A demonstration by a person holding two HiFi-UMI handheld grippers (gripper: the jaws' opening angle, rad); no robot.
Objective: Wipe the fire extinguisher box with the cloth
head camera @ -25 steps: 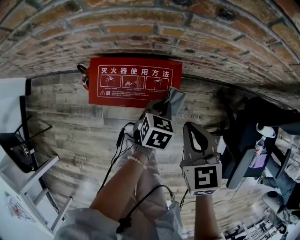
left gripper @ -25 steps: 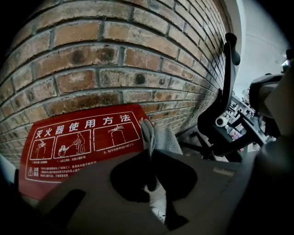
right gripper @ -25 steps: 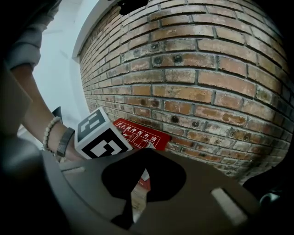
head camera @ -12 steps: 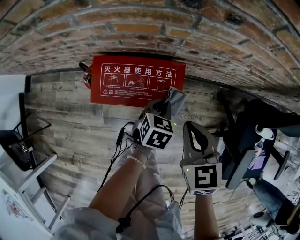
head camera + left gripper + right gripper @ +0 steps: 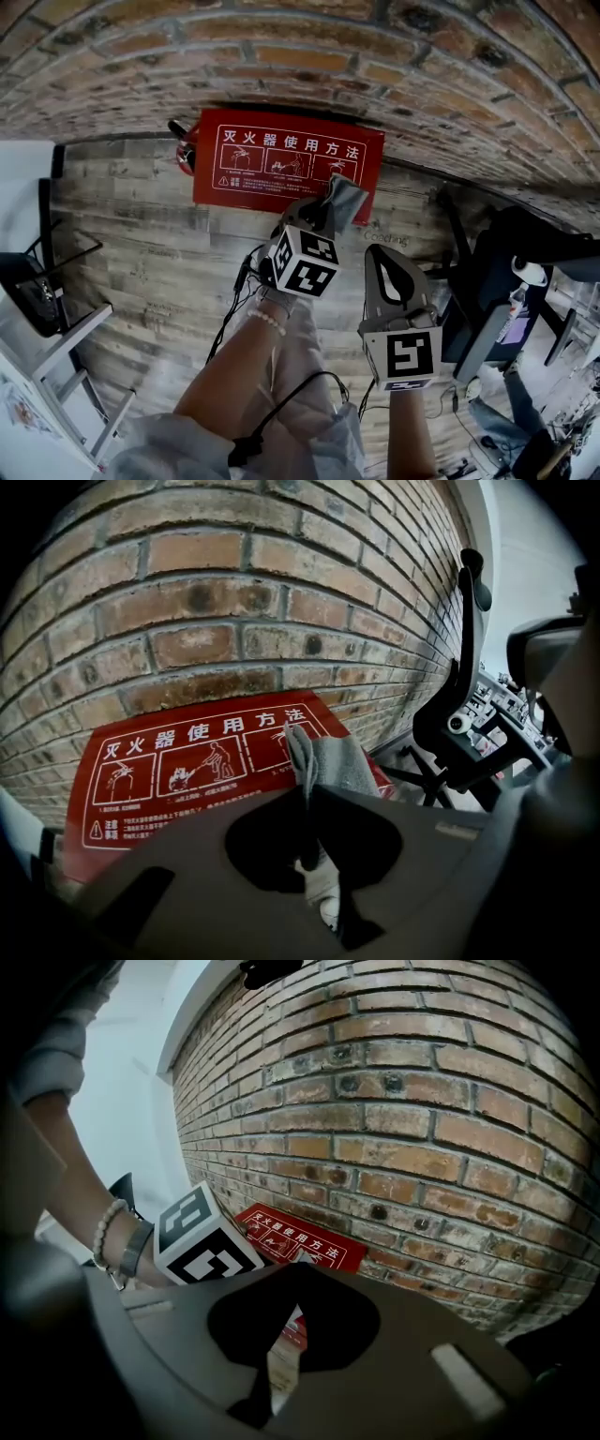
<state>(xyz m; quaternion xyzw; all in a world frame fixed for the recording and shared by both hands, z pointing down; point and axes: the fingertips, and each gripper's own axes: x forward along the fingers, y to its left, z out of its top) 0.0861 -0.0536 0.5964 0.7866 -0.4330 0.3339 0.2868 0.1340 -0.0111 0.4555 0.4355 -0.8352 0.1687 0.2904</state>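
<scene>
Red fire extinguisher box (image 5: pixel 287 161): lies flat ahead of the left gripper (image 5: pixel 323 212), against the foot of the brick wall (image 5: pixel 281 56). Its printed lid faces up, and its long axis runs along the wall, crosswise to the jaws.
Grey cloth (image 5: pixel 343 199): folded and pinched between the left gripper's jaws. It sticks out past their tips toward the wall, over the box's right end. Whether it touches the lid cannot be told.
Second tool: the right gripper (image 5: pixel 388 255) is just right of and behind the left one. Its jaws are pressed together on nothing and aimed at the wall.
In the way: only the cloth lies between the left jaws and the lid.
Box contents: the inside is hidden. A black-and-red part (image 5: pixel 182 141) shows at the box's end farthest left of the left gripper.
Around: a black office chair (image 5: pixel 511 272) stands right of both grippers. Black cables (image 5: pixel 234 295) trail on the wooden floor (image 5: pixel 141 234) behind the left gripper. A white stand (image 5: pixel 56 342) is far to its left.
</scene>
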